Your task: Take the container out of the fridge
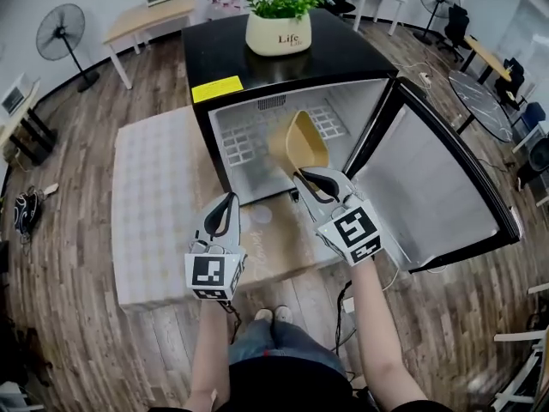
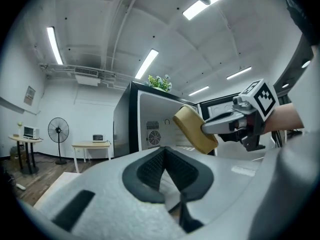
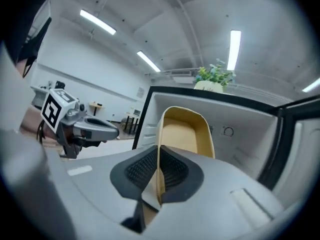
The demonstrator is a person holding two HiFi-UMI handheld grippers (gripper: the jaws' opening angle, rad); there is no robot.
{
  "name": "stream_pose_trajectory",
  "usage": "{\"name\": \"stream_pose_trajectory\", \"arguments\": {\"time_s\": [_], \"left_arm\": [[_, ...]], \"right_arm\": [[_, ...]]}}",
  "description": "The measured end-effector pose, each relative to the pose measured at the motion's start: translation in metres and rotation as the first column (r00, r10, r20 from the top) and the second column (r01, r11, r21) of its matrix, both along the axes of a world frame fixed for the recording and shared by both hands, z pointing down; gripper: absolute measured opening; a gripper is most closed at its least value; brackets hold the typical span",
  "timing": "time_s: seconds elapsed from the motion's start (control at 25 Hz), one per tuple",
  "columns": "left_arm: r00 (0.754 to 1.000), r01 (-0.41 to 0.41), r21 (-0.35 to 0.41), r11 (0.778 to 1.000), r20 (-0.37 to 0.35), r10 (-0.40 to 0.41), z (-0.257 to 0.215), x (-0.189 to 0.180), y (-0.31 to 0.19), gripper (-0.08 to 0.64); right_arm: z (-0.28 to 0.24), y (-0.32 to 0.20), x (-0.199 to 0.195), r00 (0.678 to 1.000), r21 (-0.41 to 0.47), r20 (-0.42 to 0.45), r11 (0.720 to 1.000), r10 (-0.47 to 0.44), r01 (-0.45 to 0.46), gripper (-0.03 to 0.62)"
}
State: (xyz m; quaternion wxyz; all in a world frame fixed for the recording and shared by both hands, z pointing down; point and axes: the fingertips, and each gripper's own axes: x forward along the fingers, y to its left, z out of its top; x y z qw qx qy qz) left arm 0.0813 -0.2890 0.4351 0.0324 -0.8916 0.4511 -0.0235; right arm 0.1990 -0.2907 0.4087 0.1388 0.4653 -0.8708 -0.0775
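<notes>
The container (image 1: 306, 143) is a tan, scoop-shaped tub, tilted on its side in the air just in front of the open black fridge (image 1: 257, 63). My right gripper (image 1: 302, 177) is shut on its thin rim, and the wall runs between the pads in the right gripper view, where the container (image 3: 186, 134) fills the middle ahead of the gripper (image 3: 159, 176). My left gripper (image 1: 230, 201) hangs lower and to the left, shut with nothing in it. The left gripper view shows its own jaws (image 2: 172, 184) closed, and the container (image 2: 192, 129) held by the right gripper (image 2: 211, 126).
The fridge door (image 1: 433, 187) stands wide open to the right. A white plant pot (image 1: 279, 33) sits on the fridge top. A low pale table (image 1: 159, 196) stands in front of the fridge, under my grippers. Fans (image 1: 60, 28) and desks line the room's edges.
</notes>
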Motion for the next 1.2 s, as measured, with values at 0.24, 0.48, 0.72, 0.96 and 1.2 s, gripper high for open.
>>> {"name": "stream_pose_trajectory", "arguments": {"time_s": [0.24,0.48,0.72,0.96,1.2], "left_arm": [[0.999,-0.042,0.022,0.999,0.003,0.042,-0.011,0.015,0.001,0.006],[0.998,-0.063,0.044,0.997,0.001,0.063,-0.02,0.023,-0.006,0.006],[0.998,-0.066,0.059,0.996,-0.006,0.066,-0.029,0.024,-0.011,0.006],[0.997,-0.081,0.061,0.995,0.0,0.081,-0.03,0.027,-0.007,0.006],[0.997,-0.072,0.059,0.996,0.0,0.072,-0.029,0.022,-0.006,0.006]], "right_arm": [[-0.024,0.033,0.053,0.968,0.071,0.211,0.986,0.133,-0.151,0.025],[-0.032,0.063,0.107,0.892,0.096,0.39,0.954,0.226,-0.284,0.025],[-0.03,0.085,0.141,0.824,0.09,0.487,0.922,0.29,-0.377,0.025],[-0.022,0.097,0.155,0.789,0.072,0.514,0.9,0.336,-0.43,0.025],[-0.014,0.103,0.161,0.778,0.061,0.503,0.883,0.376,-0.466,0.025]]}}
